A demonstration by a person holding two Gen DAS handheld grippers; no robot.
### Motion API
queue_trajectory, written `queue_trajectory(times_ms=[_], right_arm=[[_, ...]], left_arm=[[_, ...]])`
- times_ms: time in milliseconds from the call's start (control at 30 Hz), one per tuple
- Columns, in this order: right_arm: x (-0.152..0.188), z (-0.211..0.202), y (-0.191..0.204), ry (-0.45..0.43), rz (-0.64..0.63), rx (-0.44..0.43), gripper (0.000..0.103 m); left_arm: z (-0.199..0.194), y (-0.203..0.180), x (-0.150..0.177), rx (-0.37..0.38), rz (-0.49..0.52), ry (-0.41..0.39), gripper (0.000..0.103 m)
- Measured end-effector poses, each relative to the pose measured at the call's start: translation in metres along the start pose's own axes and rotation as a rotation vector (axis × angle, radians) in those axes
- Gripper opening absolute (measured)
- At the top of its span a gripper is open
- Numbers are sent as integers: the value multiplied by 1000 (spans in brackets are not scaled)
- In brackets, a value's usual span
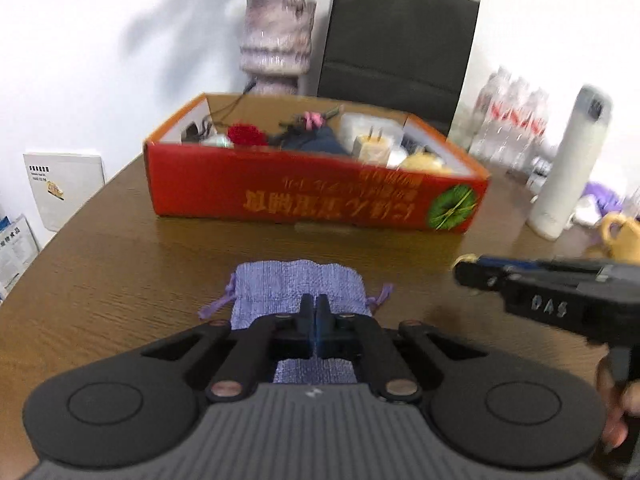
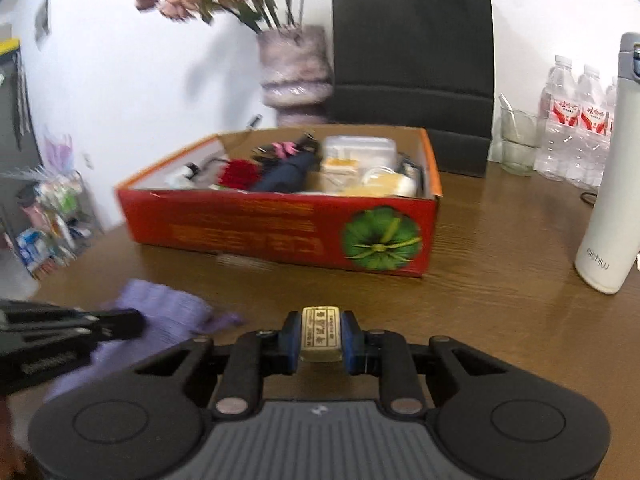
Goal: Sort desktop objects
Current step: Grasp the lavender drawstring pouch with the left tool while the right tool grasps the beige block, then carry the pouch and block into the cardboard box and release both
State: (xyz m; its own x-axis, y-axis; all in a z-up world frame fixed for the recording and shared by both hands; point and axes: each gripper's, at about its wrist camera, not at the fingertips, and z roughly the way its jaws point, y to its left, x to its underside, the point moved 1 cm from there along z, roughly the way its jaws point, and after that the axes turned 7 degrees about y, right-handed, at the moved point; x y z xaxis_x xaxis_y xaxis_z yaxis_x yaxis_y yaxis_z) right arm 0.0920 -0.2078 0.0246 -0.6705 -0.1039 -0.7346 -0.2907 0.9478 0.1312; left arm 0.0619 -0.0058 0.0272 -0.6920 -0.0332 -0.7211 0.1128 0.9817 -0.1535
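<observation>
Lavender cloth lies flat on the wood-grain worktop (image 1: 120, 264): a small drawstring pouch (image 1: 298, 282), right under my left fingers (image 1: 316, 312) at 6 o'clock in the left wrist view. Those fingers are pressed together with no gap between the pads, low over the pouch's middle; whether they pinch a fold of the fabric I cannot tell. The pouch's cords trail out at 9 and 3 o'clock.

My right fingers (image 2: 321, 334) stand narrow, clamped on a small pale block with a printed label (image 2: 321, 332), one blue pad against each of its sides. In the left wrist view that same tool comes in from 3 o'clock, its tip near the pouch's right cord.

At 12 o'clock from both hands sits the red cardboard box (image 2: 240, 232), open-topped, with a green round picture at its right end. Inside it lie a red woolly thing, a dark folded umbrella (image 2: 286, 174), something pink, a clear plastic container and some pale yellow items. Behind the box stand a mottled vase (image 2: 296, 76) with pinkish flowers and a black paper bag (image 2: 412, 40). At 2 o'clock in the right wrist view are a drinking glass (image 2: 516, 140), bottled water (image 2: 576, 120) and a tall white flask (image 2: 612, 184).
</observation>
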Motion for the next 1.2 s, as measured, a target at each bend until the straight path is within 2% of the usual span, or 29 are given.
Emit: queue_trajectory(times_ms=[233,367,500,600,700,767,867,933,1067,1200], right_arm=[[5,-36,4,-63,61,-24,20],[-2,-53,6,-102,62,-23,20],[-27,-74,10,-177,15,-17,20],[-59,-82,11,-230,-20,-13,20],[-96,-83,8,-267,-27,-9,20],[-118,-77,5,-265,-37,-25,20],[-145,-45,-5,-192,-16,-72,20],[-159,-12,-12,-120,-3,-97,20],[-169,46,-21,-19,34,-120,20],[-177,95,-23,60,71,-117,20]], left_arm=[[-57,2,-12,23,-18,-134,1],[-84,1,-27,29,9,-223,1],[-100,2,-58,27,36,-307,1],[-99,5,-97,53,53,-354,1],[-84,10,-138,94,30,-342,1],[-69,12,-163,78,25,-345,1],[-37,16,-198,46,24,-321,1],[-8,20,-215,42,16,-269,1],[50,27,-226,29,1,-142,1],[102,31,-217,4,-11,-30,2]])
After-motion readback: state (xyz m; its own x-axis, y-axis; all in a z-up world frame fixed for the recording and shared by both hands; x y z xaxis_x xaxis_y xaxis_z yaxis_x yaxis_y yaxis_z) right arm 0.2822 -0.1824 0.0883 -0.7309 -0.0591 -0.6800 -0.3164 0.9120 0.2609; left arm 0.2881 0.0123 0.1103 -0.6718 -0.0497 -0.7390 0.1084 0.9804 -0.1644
